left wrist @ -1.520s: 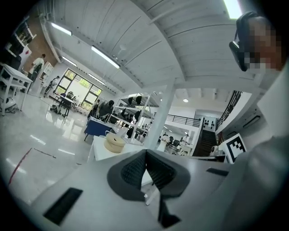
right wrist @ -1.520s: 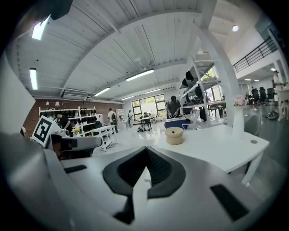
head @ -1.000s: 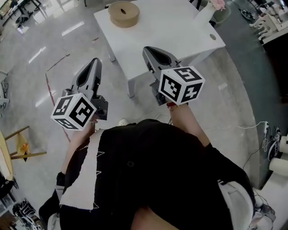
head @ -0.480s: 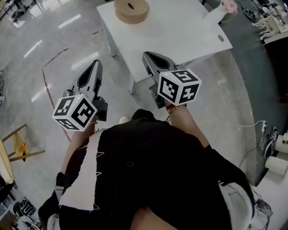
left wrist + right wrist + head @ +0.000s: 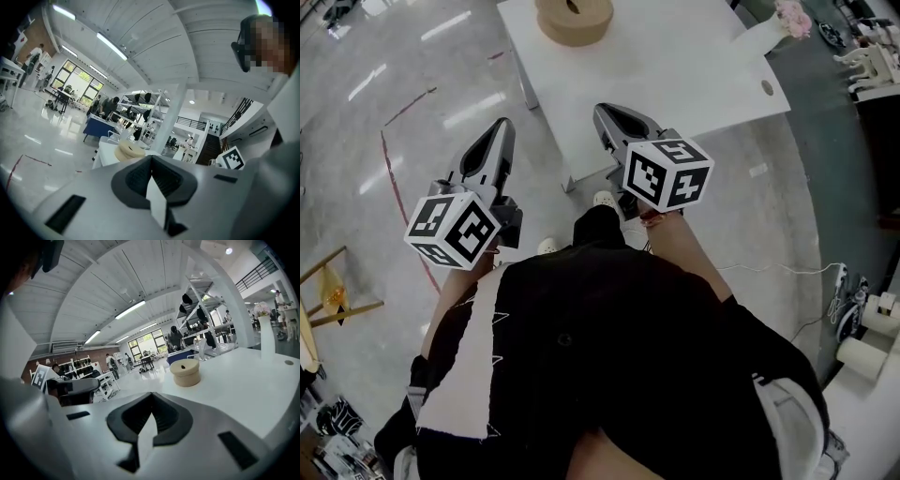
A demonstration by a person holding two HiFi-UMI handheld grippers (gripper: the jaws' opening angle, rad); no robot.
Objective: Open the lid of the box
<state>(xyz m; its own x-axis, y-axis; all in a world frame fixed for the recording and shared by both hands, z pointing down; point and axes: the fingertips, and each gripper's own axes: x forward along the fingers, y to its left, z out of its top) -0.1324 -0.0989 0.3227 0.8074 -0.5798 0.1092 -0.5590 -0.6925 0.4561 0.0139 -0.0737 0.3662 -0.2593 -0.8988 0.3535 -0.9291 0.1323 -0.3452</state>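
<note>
With the left gripper (image 5: 500,129) and right gripper (image 5: 607,112) both pressed together and empty, spread one before reaching the lid of the round box (image 5: 574,21)

box (image 5: 574,19) 1 | table (image 5: 675,70) 1 | vase (image 5: 757,33) 1 | left tongs (image 5: 500,128), right tongs (image 5: 602,112): 2

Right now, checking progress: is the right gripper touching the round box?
No, the round box sits on the table well beyond the right gripper.

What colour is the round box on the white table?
The round box is light tan; clearest in the right gripper view.
</note>
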